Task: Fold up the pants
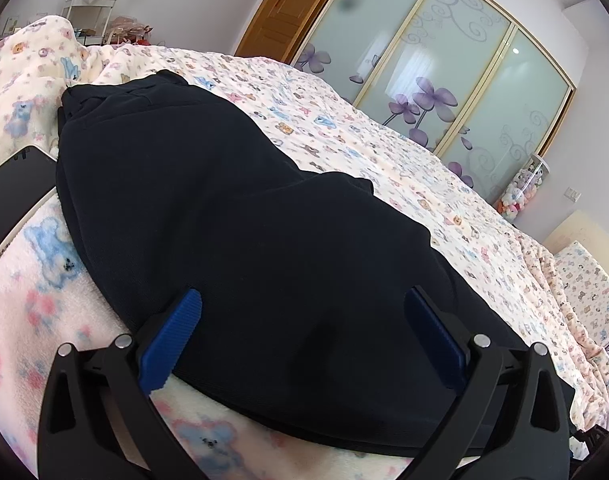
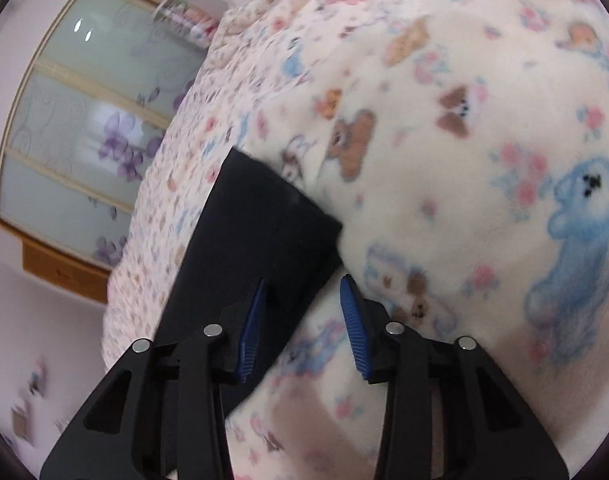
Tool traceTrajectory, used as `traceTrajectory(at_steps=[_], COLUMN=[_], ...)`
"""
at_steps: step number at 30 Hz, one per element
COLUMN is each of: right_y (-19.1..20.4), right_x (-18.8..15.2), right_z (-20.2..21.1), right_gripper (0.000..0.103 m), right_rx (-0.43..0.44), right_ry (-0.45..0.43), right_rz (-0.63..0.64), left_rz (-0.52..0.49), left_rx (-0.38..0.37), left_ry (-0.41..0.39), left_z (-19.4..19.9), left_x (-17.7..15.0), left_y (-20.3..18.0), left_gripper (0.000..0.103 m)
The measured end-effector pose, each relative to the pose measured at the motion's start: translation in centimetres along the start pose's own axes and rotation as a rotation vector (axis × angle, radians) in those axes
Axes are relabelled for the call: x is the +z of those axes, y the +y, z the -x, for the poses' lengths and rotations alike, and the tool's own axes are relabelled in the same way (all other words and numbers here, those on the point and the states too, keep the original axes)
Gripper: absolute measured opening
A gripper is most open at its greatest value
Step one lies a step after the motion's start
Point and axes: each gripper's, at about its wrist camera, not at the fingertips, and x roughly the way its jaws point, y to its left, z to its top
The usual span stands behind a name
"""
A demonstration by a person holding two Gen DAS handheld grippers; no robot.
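Both my left fingers (image 1: pixel 302 334) and right fingers (image 2: pixel 302 320) gape empty over the black pants (image 1: pixel 224 200) on the bed (image 1: pixel 384 160); folding looks partway done.

No legible text, label, brand, number or sign in either of my wrist views, printed bedding motifs pictorial only, right view blurred

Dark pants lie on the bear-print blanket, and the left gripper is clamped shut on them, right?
Not quite. In the left wrist view the left gripper stands open over the dark pants, pads apart. They do lie on the bear-print blanket.
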Motion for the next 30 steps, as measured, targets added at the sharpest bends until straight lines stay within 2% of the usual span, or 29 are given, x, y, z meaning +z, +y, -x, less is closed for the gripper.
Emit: traceTrajectory(at_steps=[4, 5, 7, 11, 14, 17, 20, 23, 27, 30], right_y=[-0.5, -0.5, -0.7, -0.2, 2.3, 6.0, 11.0, 15.9, 21.0, 23.0], right_x=[0.0, -0.1, -0.2, -0.9, -1.7, -3.3, -6.4, -10.4, -16.2, -19.8], right_z=[-0.5, -0.4, -0.4, 0.9, 2.2, 3.1, 3.5, 2.7, 0.7, -1.4], right_gripper=[0.039, 0.029, 0.018, 0.014, 0.013, 0.013, 0.013, 0.013, 0.013, 0.013], right_rx=[0.048, 0.044, 0.046, 0.121, 0.132, 0.211, 0.261, 0.348, 0.476, 0.501], right_ry=[-0.017, -0.020, -0.037, -0.099, -0.168, -0.213, -0.237, -0.202, -0.075, 0.023], right_rz=[-0.030, -0.017, -0.024, -0.033, 0.059, 0.185, 0.365, 0.509, 0.636, 0.693], left_rz=[0.001, 0.001, 0.001, 0.001, 0.002, 0.003, 0.003, 0.001, -0.007, -0.009], left_rx=[-0.001, -0.001, -0.001, -0.002, -0.004, -0.005, -0.006, -0.003, 0.005, 0.005], left_ry=[0.000, 0.000, 0.001, 0.000, 0.000, 0.000, -0.001, 0.001, 0.003, -0.001], left_z=[0.0, 0.0, 0.0, 0.0, 0.0, 0.0, 0.1, 0.0, 0.0, 0.1], left_x=[0.0, 0.0, 0.0, 0.0, 0.0, -0.1, -0.1, -0.1, -0.1, -0.1], left_y=[0.0, 0.0, 0.0, 0.0, 0.0, 0.1, 0.1, 0.0, -0.1, -0.1], left_gripper=[0.101, 0.101, 0.101, 0.101, 0.101, 0.101, 0.101, 0.101, 0.101, 0.101])
